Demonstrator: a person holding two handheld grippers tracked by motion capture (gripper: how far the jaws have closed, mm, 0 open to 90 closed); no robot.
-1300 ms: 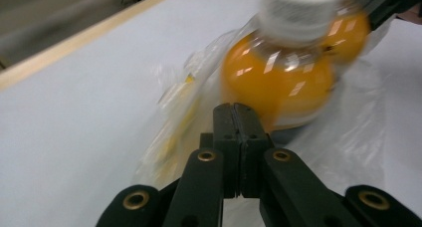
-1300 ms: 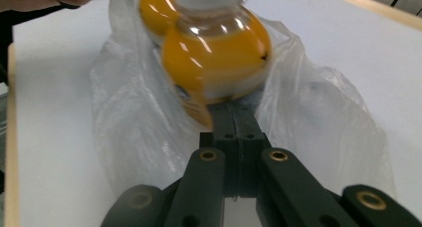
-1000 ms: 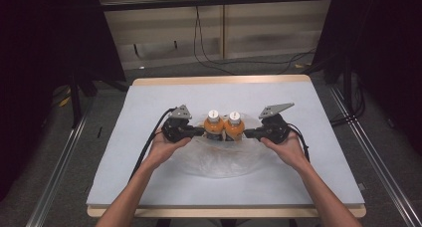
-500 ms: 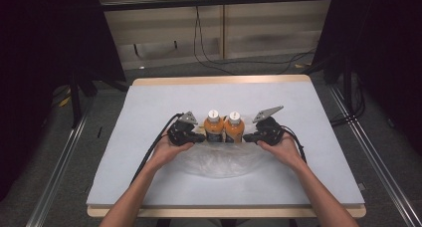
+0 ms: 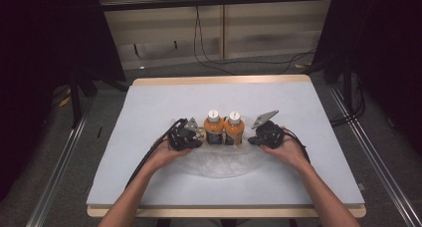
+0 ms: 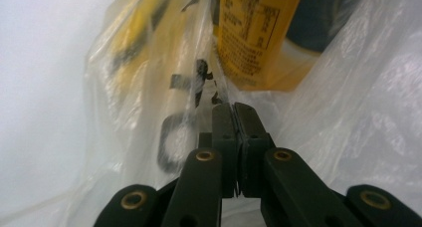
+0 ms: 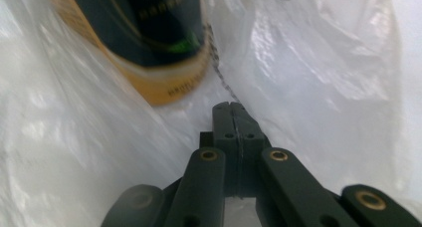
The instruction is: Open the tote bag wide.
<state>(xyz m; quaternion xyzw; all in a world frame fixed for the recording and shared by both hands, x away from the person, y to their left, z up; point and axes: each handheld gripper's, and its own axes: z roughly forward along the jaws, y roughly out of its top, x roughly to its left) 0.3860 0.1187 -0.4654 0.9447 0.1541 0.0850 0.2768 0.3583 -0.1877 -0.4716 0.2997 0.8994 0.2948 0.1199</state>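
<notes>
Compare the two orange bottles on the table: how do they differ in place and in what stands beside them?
The left bottle stands next to the left tool; the right bottle stands next to the right tool. The left bottle's cap sits slightly farther up the high view than the right bottle's. Both are upright, orange, white-capped, side by side within a clear plastic bag.
</notes>
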